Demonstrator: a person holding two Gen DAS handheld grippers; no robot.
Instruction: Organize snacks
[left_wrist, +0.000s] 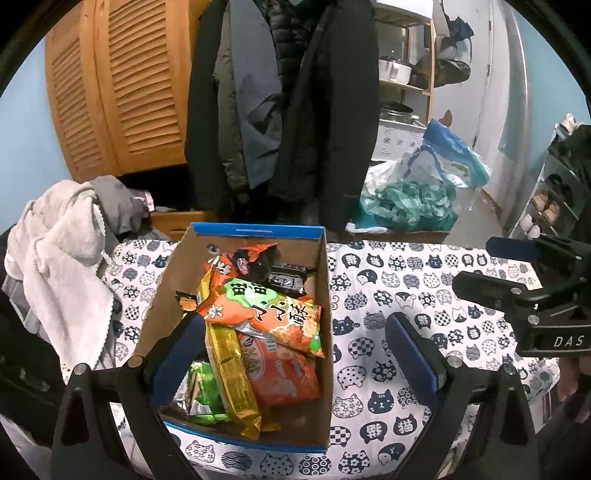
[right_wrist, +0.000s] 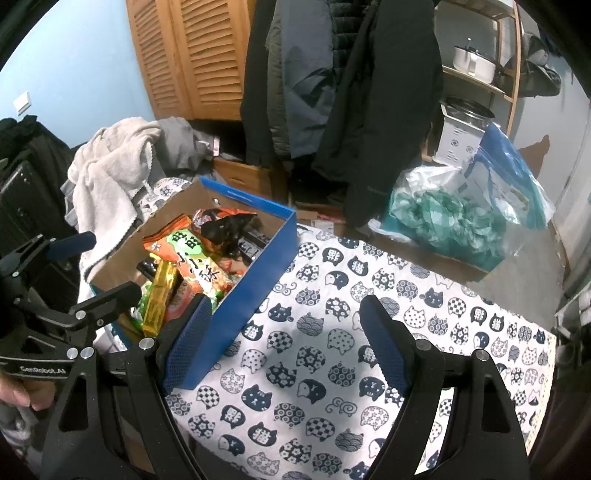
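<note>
A cardboard box (left_wrist: 258, 229) with blue outer walls (right_wrist: 251, 295) stands on the cat-print tablecloth (left_wrist: 388, 295). Inside lie several snack packets: an orange one with a green label (left_wrist: 266, 314), a gold one (left_wrist: 232, 369), a red-orange one (left_wrist: 284, 373), a green one (left_wrist: 203, 391) and a black-and-orange one (left_wrist: 251, 258). My left gripper (left_wrist: 295, 319) is open above the box's right wall, one finger over the snacks, the other over the cloth. My right gripper (right_wrist: 284, 310) is open over bare cloth (right_wrist: 332, 350) just right of the box, holding nothing. Each gripper shows in the other's view: right (left_wrist: 491, 267), left (right_wrist: 114, 262).
A white towel on a clothes pile (left_wrist: 55, 258) lies left of the box. Dark coats (left_wrist: 277, 110) hang behind the table. Blue and green plastic bags (left_wrist: 424, 184) sit at the back right. A louvred wooden cabinet (left_wrist: 122, 85) and a shoe rack (left_wrist: 550, 206) stand beyond. A hand (right_wrist: 18, 395) grips the left gripper's handle.
</note>
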